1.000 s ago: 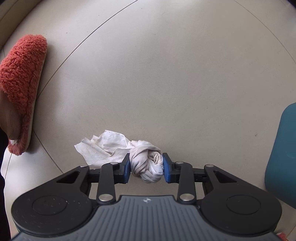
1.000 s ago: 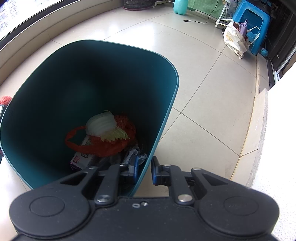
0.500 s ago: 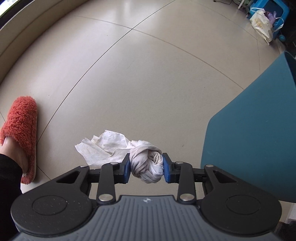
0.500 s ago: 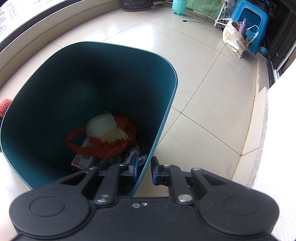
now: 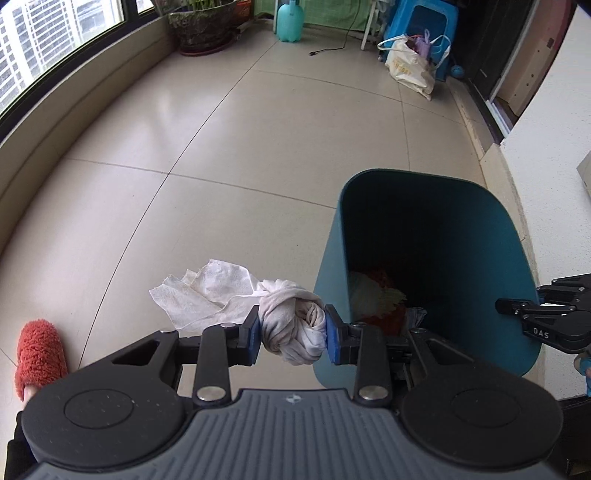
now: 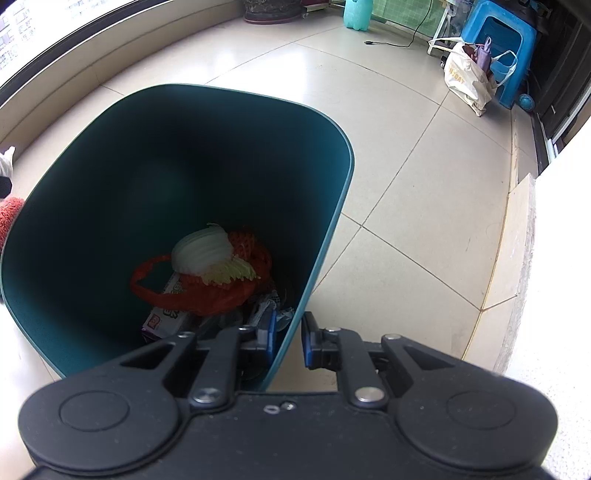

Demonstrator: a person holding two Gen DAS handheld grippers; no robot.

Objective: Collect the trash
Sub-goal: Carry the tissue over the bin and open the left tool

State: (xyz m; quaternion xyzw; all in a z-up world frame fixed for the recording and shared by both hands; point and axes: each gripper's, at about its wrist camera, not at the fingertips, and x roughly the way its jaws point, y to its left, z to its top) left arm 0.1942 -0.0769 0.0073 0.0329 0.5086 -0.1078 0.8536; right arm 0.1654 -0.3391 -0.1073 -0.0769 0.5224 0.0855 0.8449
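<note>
Beige floor tiles (image 5: 229, 155) with thin dark joints, bounded by a curved window ledge on the left and a white wall on the right.

Item: wipe (image 5: 291, 326), white, damp-looking, greyed in places. One end is twisted into a tight knot; the other fans out flat and creased to the left. Location: off the floor, clamped at the knot between the blue pads of the left tongs (image 5: 292, 331), just left of the bin.

Bin (image 5: 513, 236): teal, rounded-square mouth, dark inside. The right tongs (image 6: 287, 338) are closed on its near rim, one pad inside the wall and one outside. Contents: pale layered vegetable piece (image 6: 203, 253) with a yellowish frilled edge, lying on orange netting (image 6: 207, 291); below them a white and purple packet (image 6: 166, 317) and crumpled foil-like scraps.

Background: teal jug (image 5: 290, 22), plant pot (image 5: 201, 27), blue stool (image 5: 421, 16), cream bag (image 5: 410, 68) against the stool, black cable on the floor.

Partly seen: red fluffy slipper (image 5: 38, 352) at lower left, its heel end cut off by the tongs body; the bin's base hidden behind both tools; right tongs only a black edge at the far right of the left view.

Writing: "DAS" in white on that black edge. Orange lettering on the bag and print on the packet are too small to read.
</note>
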